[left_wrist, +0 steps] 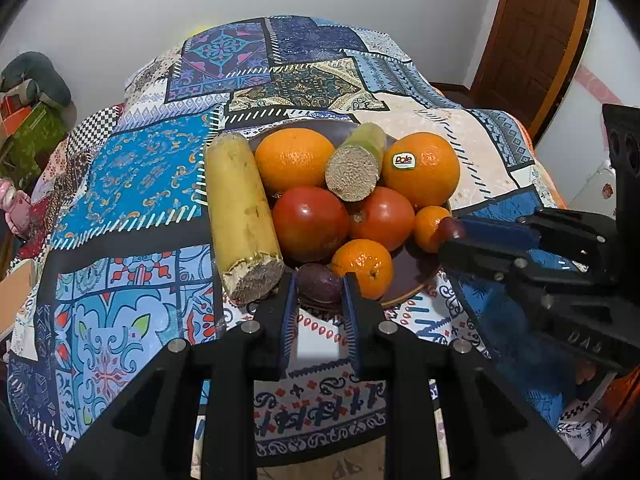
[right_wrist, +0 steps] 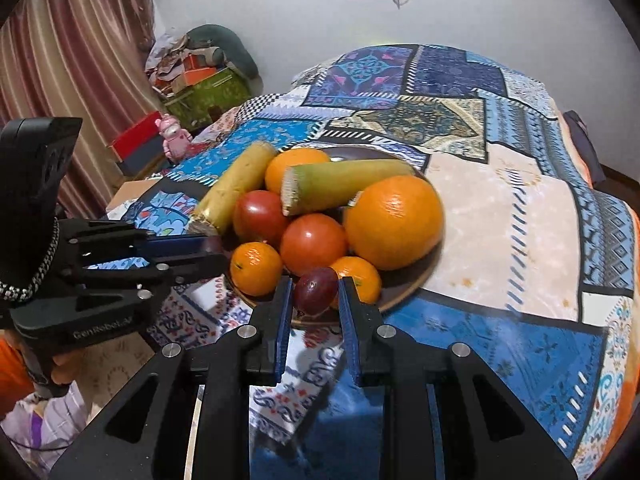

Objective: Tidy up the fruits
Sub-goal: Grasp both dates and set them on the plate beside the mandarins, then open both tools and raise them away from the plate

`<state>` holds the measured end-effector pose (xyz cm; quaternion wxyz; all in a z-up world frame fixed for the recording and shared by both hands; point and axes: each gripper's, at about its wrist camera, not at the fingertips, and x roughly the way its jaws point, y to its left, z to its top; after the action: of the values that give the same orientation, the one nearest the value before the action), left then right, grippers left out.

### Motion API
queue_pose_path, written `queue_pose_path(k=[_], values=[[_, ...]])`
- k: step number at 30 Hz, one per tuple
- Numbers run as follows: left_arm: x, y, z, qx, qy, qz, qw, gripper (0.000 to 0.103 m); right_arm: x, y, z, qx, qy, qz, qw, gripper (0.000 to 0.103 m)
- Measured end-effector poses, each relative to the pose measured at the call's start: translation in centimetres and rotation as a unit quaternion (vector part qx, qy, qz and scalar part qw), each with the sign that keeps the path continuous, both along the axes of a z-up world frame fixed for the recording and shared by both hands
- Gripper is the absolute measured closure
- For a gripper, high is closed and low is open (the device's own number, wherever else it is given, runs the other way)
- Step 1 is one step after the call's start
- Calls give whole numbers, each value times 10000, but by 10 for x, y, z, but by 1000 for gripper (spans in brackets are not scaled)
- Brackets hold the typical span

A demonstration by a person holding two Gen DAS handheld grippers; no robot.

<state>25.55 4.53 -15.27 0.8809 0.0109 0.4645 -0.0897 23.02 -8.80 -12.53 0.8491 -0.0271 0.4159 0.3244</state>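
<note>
Left wrist view: the left gripper (left_wrist: 320, 292) brackets a dark purple passion fruit (left_wrist: 319, 283) at the near rim of a brown plate (left_wrist: 412, 276) heaped with fruit, on a bed spread with a patchwork quilt (left_wrist: 132, 184). Its blue-padded fingers (left_wrist: 289, 312) stand just beside the fruit's sides; whether they already press on it cannot be told. In the right wrist view, the right gripper (right_wrist: 312, 296) frames a small reddish-purple grape (right_wrist: 316, 290) at its side of the plate (right_wrist: 404, 280), fingers narrow and flanking the fruit, contact likewise unclear.

The pile itself is crowded: two large oranges (left_wrist: 422, 168), two tomatoes (left_wrist: 310, 224), two mandarins (left_wrist: 362, 266) and two cut lengths of sugarcane (left_wrist: 240, 216), one lying across the top of the heap, the other leaning on the plate's left edge.

Judged from this arrangement, the risk is a chain reaction. The passion fruit sits against a mandarin and under the tomatoes' slope, so lifting it could let neighbours roll off the shallow plate onto the soft quilt. The grape looks soft and slick; too firm a squeeze may burst it, too light a one may drop it. Both grippers also work close together, and a careless move could knock them into each other.
</note>
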Motion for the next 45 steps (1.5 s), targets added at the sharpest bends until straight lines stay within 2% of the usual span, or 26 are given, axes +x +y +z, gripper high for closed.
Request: queue_pose_path(k=[6,22,31,40,45], values=[[2,3,-2,-89,56,21,9999,80,1,7,-4,4,29,91,10000,82],[6,7,-4,-40,60,145,9999,80,3,20,-11,-149,6,298,9994,82],[6,16,-9,-235,222,193,9993,73,3,20,-11,-187,14,295,9994,81],[-7,14,-1,-95,16,205,9997,71,2,16,-6,-129,-7,267,9996,81],[-13,17,11,-74,-164,268,9995,71,0,11,4,-51,-19,215,9998,76]])
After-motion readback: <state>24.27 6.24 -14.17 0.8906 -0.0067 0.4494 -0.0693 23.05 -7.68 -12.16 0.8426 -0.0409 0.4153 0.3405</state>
